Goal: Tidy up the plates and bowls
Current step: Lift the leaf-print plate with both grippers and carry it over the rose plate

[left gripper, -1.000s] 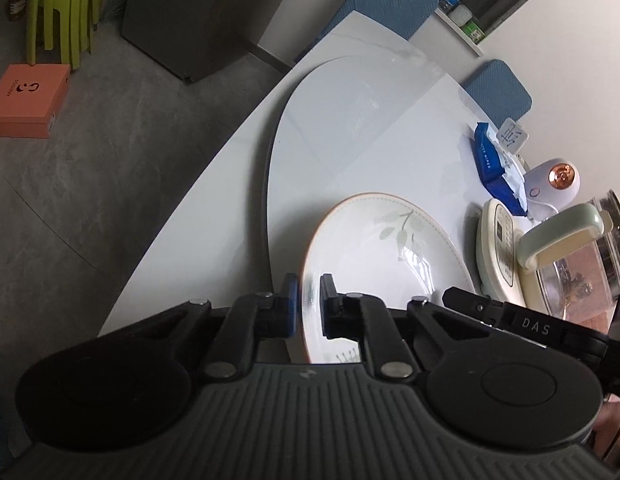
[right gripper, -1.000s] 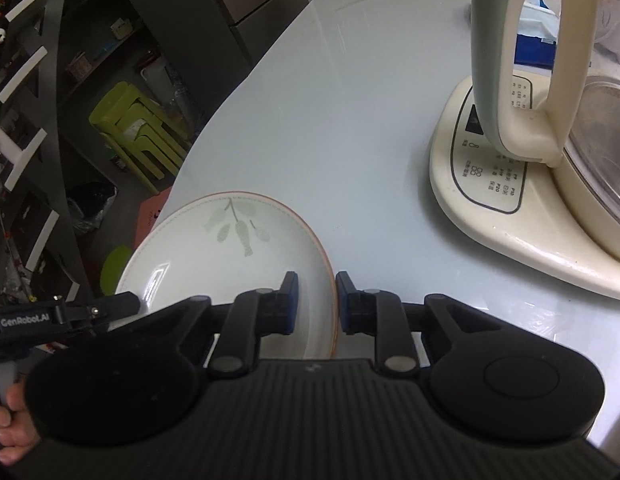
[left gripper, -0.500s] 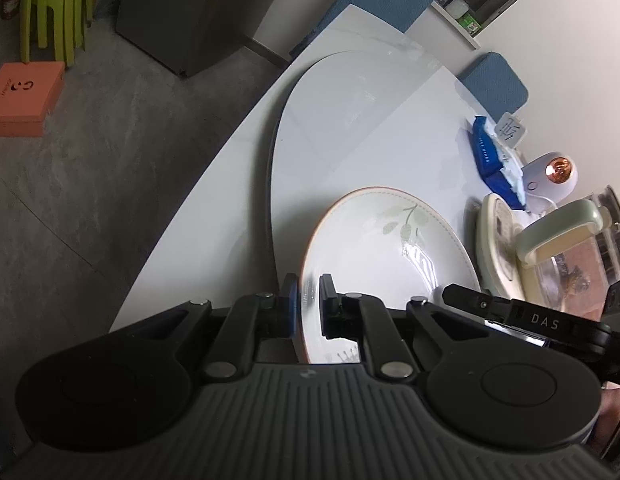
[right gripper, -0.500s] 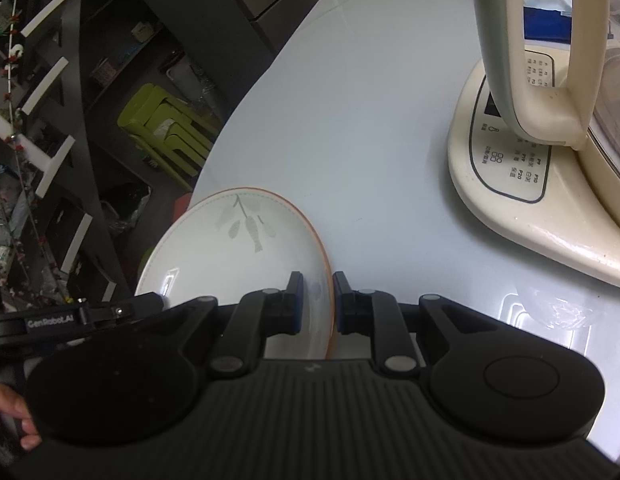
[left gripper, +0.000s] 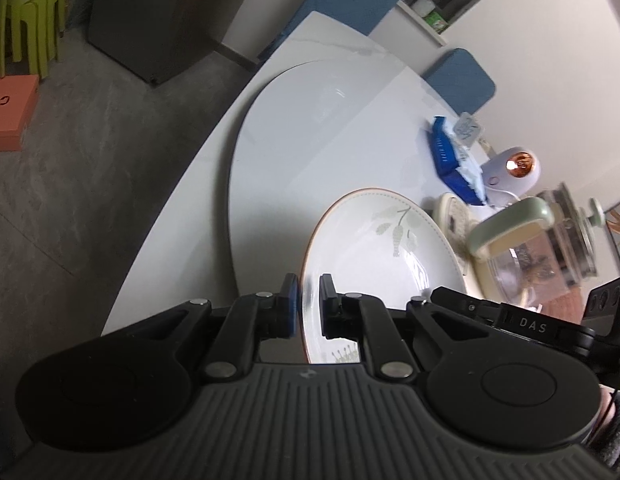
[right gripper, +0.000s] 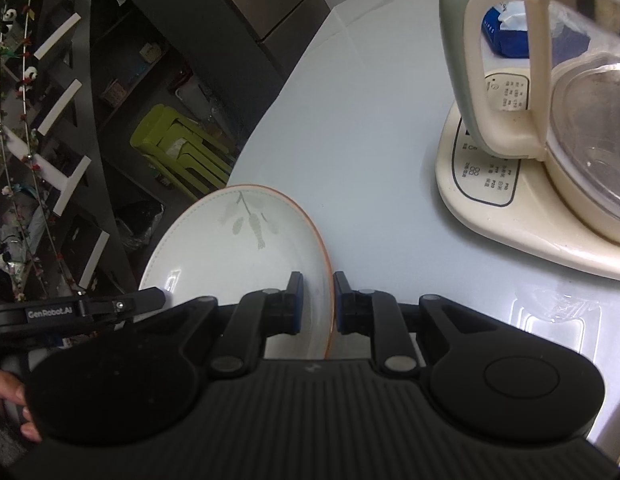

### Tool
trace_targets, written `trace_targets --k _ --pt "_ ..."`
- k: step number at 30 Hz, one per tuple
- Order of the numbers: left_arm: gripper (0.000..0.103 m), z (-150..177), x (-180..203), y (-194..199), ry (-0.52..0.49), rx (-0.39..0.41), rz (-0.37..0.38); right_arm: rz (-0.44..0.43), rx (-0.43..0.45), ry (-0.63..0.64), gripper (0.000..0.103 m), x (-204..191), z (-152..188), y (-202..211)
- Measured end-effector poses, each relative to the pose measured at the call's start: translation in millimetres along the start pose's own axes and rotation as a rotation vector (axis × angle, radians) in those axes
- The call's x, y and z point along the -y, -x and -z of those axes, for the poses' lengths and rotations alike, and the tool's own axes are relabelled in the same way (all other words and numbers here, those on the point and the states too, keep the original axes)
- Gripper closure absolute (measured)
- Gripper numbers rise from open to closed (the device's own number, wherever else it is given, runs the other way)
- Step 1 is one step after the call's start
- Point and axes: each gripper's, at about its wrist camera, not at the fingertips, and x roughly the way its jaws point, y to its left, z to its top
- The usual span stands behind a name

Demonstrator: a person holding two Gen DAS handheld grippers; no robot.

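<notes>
Left wrist view shows our left hand-held gripper [left gripper: 308, 306] clamped on the near left rim of the plate [left gripper: 373, 256], one pad on either side of the orange-edged lip. Across the plate our right hand-held gripper [right gripper: 317, 302] does the same on the opposite rim, its blue pads pinching the plate [right gripper: 238, 248] between them, so we hold the dish from both sides at once. The plate is white with a pale leaf sprig printed toward its far edge, and it sits tilted in both views; we cannot tell whether its underside touches the table [left gripper: 349, 136] or is just above it. In the right wrist view its left part reaches out past the table [right gripper: 369, 140] edge, over the room behind. To the right of the plate stands a glass kettle [right gripper: 569, 120] with a cream and green handle on its cream base, near the dish but apart from it. Farther along the table in the left wrist view lie a blue tissue pack [left gripper: 453, 156] and a small white gadget with a copper-coloured disc [left gripper: 513, 170]. Off the table's left side we see yellow-green plastic stools [right gripper: 178, 152] on the floor and an orange box [left gripper: 10, 116].
</notes>
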Motion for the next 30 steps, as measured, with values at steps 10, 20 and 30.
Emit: trace_targets --k 10,20,30 --pt "0.091 3 29 37 -0.052 -0.009 0.033 0.008 0.052 -0.030 0.084 1 12 53" --pt "0.091 29 43 43 -0.060 -0.082 0.087 0.057 0.062 -0.059 0.084 6 37 91" --pt "0.091 68 76 18 -0.145 -0.206 0.115 0.127 0.041 -0.120 0.084 38 75 124"
